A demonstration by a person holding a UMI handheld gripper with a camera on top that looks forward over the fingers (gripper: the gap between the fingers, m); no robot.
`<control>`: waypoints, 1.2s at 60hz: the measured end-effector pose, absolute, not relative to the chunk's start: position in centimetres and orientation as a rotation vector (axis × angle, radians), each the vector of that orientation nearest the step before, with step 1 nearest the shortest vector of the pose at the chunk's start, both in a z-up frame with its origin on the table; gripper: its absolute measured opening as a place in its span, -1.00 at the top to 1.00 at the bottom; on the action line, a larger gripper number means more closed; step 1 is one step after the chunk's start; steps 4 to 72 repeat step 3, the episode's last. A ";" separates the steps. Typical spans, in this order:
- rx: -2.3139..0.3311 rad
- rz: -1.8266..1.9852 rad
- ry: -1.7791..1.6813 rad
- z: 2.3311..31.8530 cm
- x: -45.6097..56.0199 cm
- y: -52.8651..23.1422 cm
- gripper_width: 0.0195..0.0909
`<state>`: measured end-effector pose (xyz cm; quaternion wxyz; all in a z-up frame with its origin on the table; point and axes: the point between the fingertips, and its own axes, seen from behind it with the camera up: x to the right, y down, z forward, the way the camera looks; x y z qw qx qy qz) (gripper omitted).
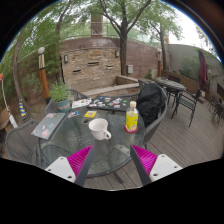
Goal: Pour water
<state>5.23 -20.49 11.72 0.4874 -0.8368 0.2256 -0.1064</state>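
1. Outdoors, a wooden deck [185, 140] backs onto a brick wall [90, 60] with trees beyond it.
2. On the deck stands a round glass table [70, 140], with dark chairs [185, 98] farther off.
3. A white mug [100, 129] sits near the table's near edge, just ahead of the fingers.
4. A yellow bottle [131, 118] stands upright beside the mug, toward the table's right edge.
5. The gripper [112, 160] hangs short of the table, its pink pads [78, 157] spread wide apart and holding nothing.
6. Papers [48, 124] lie near the left edge.
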 end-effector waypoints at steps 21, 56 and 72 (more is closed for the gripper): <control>-2.021 -0.261 0.572 12.9 3.3 -22.2 -0.67; -2.021 -0.261 0.572 12.9 3.3 -22.2 -0.67; -2.021 -0.261 0.572 12.9 3.3 -22.2 -0.67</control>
